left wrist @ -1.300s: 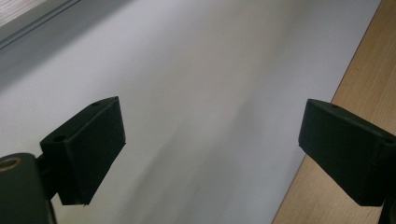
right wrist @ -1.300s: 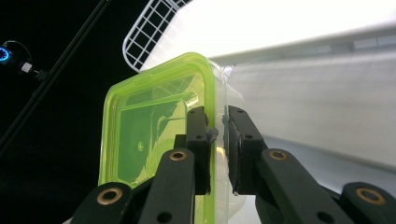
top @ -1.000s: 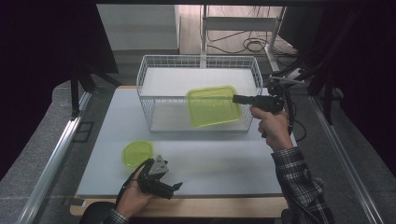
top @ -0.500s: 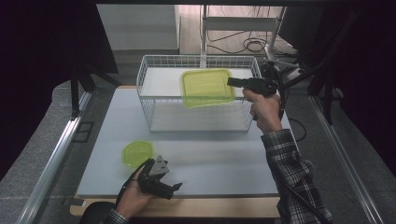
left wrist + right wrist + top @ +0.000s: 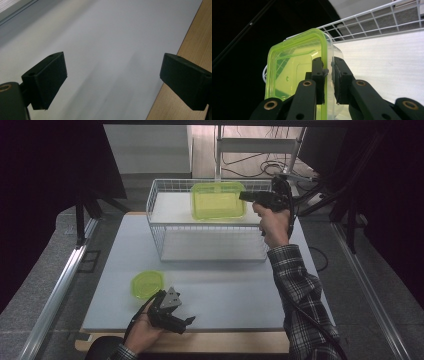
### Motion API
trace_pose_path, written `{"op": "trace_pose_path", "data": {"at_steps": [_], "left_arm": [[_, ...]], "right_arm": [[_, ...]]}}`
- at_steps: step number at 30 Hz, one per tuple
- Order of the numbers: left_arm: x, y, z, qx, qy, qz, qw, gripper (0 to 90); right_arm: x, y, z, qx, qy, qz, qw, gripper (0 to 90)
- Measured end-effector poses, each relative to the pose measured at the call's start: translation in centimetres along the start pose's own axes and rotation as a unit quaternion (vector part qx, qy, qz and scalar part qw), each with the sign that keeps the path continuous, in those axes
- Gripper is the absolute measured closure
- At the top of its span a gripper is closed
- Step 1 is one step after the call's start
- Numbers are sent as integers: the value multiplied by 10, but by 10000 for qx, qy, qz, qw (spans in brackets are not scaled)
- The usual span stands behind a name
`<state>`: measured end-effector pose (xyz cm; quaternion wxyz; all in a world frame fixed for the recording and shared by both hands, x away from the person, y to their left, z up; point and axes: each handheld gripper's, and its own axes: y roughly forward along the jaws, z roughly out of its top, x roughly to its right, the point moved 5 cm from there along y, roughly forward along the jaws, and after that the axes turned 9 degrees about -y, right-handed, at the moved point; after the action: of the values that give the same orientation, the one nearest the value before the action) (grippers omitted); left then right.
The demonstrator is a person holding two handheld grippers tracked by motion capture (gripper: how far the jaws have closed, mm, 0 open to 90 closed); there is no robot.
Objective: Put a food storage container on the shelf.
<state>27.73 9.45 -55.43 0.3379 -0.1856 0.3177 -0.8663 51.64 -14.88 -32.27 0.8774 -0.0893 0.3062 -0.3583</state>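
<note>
A yellow-green square container (image 5: 218, 200) hangs over the back of the white wire basket (image 5: 155, 227), held by its right rim. My right gripper (image 5: 246, 196) is shut on that rim; in the right gripper view the container (image 5: 292, 67) stands on edge with its wall pinched between my right gripper's (image 5: 328, 72) jaws. A yellow-green round lid (image 5: 146, 283) lies on the white mat at the front left. My left gripper (image 5: 186, 323) rests near the table's front edge just right of the lid, and its jaws stand wide open over bare mat in the left gripper view (image 5: 112, 82).
The white mat (image 5: 230, 290) covers the table, with a wooden edge (image 5: 210, 342) at the front. The basket has a white floor (image 5: 387, 62). Metal rails (image 5: 60, 285) run along both sides. Cables and a frame (image 5: 265, 150) lie behind the table.
My right gripper has carried the container up, back and to the left, from the basket's front right to over its rear. The left gripper has stayed put.
</note>
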Motion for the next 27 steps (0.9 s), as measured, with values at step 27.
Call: {"op": "trace_pose_path", "data": {"at_steps": [27], "left_arm": [[0, 2, -1, -92, 38, 1, 10000, 69]], "right_arm": [[16, 27, 1, -189, -545, -791, 9952, 724]]}}
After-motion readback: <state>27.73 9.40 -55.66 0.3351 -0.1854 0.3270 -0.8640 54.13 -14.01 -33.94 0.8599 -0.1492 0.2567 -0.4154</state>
